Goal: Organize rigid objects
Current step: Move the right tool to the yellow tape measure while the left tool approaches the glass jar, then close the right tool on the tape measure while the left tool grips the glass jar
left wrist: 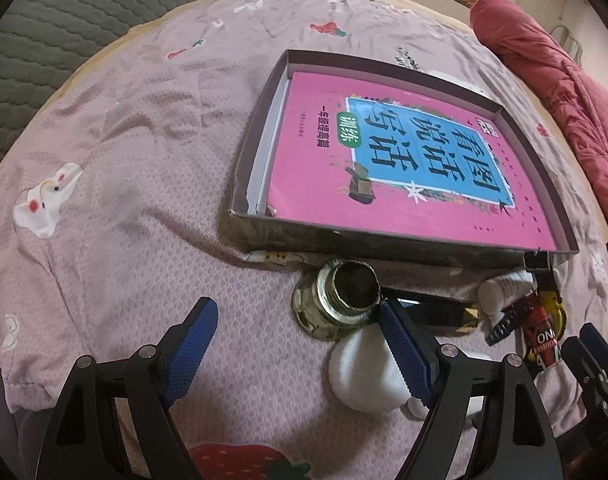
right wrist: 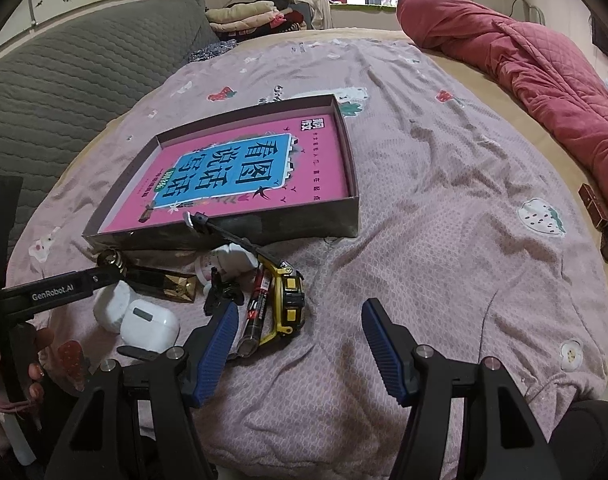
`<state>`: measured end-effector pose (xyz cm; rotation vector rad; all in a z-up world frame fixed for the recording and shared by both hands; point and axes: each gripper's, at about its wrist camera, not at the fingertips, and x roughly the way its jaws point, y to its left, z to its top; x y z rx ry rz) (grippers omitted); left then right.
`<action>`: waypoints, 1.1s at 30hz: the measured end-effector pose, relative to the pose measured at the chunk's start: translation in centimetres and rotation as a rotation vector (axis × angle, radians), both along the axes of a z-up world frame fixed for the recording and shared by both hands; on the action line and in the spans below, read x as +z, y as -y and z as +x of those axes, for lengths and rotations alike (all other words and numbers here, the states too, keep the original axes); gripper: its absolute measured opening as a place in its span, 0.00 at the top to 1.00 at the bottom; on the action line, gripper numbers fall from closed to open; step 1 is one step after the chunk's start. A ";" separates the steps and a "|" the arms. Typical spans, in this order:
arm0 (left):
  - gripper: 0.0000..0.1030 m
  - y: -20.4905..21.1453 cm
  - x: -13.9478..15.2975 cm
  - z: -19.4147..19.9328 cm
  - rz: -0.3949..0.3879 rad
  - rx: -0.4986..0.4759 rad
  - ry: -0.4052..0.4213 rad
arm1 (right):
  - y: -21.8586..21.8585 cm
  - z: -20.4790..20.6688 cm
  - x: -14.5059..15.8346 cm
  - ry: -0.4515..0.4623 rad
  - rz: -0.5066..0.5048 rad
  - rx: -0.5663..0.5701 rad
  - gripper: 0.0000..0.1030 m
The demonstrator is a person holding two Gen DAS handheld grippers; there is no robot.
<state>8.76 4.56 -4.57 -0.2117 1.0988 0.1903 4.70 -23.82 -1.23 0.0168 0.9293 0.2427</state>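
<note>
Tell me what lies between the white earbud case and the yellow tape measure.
In the right wrist view, a black clip and a red-labelled marker lie between the earbud case and the tape measure.

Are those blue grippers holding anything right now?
No. The left gripper and right gripper are both open and empty above the pink bedspread.

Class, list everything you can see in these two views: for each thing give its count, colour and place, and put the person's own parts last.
Box: one, dark, mid-bed.
Book: one, pink and blue, inside box.
Glass jar: one, clear, open, before box.
Tape measure: one, yellow-black, before box.
Marker: one, red-black, beside tape measure.
Earbud case: one, white, near left gripper.
Gold bar-shaped item: one, before box.
Bedspread: one, pink, printed.
Quilt: one, red, far right.
Left gripper: open.
Right gripper: open.
Fingers: lower left.
</note>
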 end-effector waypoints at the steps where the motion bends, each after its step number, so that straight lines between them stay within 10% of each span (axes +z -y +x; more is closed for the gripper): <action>1: 0.18 0.0 0.0 0.2 0.001 -0.002 0.000 | 0.0 0.2 -0.2 -0.004 0.003 0.001 0.38; 10: 0.20 0.3 -0.5 0.5 0.023 -0.025 0.002 | 1.0 2.5 -1.7 -0.069 0.039 -0.039 0.38; 19: 0.21 0.3 -0.7 0.8 0.033 -0.032 0.009 | 0.1 3.2 -2.7 -0.108 0.040 0.022 0.64; 24: 0.35 0.5 -0.9 1.2 0.034 -0.042 0.010 | -1.2 3.3 -3.1 -0.102 0.009 0.079 0.81; 33: 0.59 1.0 -1.0 1.5 0.022 -0.073 0.032 | -1.5 3.0 -2.4 -0.047 -0.004 0.120 0.83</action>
